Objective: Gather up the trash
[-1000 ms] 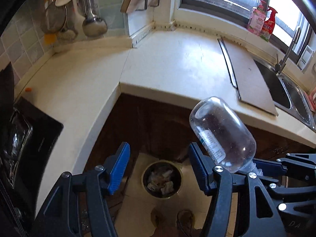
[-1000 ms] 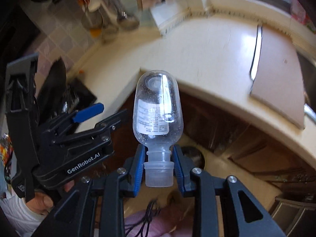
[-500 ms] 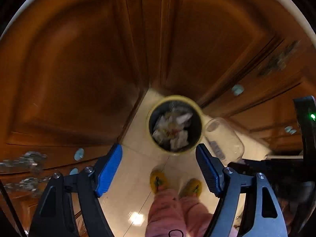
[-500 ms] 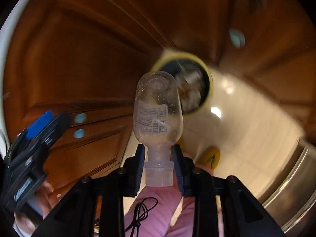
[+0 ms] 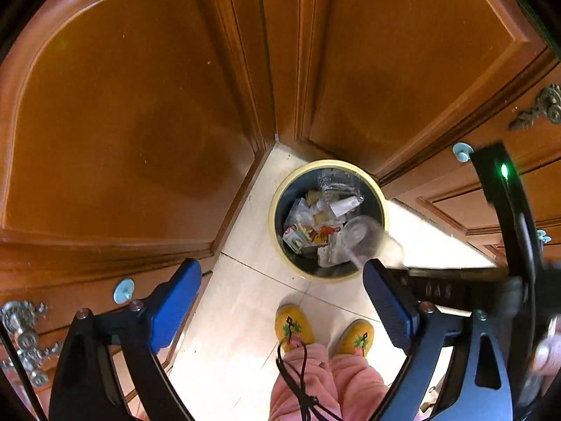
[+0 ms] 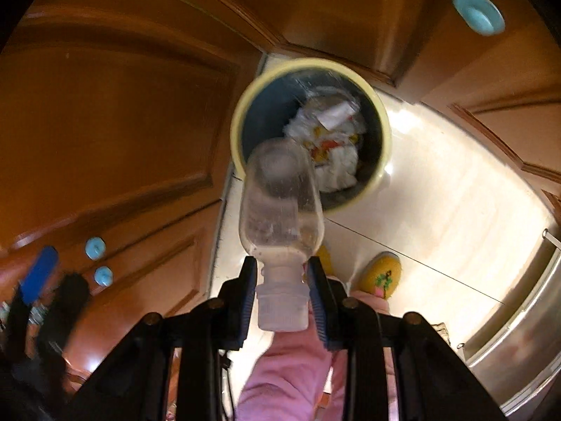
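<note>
Both grippers have dropped from the level of the counter to just over the yellow-rimmed trash bin (image 5: 329,218) on the floor, tucked into the corner of the wooden cabinets (image 5: 140,105). The left gripper (image 5: 280,310) points straight down and its blue fingers (image 5: 174,307) have just been spreading; they stand wide apart with nothing between them, the bin lying just ahead of their tips and the person's yellow slippers (image 5: 293,322) below. The right gripper (image 6: 281,301) is clamped on the neck of a clear plastic bottle (image 6: 280,196), cap toward the camera and base tilted out past the fingertips, over the near edge of the bin. I'd say the bottle is a moment from being let go, needing only a small push forward so it clears the rim. The bin already holds crumpled wrappers and clear plastic. Print on that rubbish is too small to read, and the bottle's label is turned away or blurred here.
</note>
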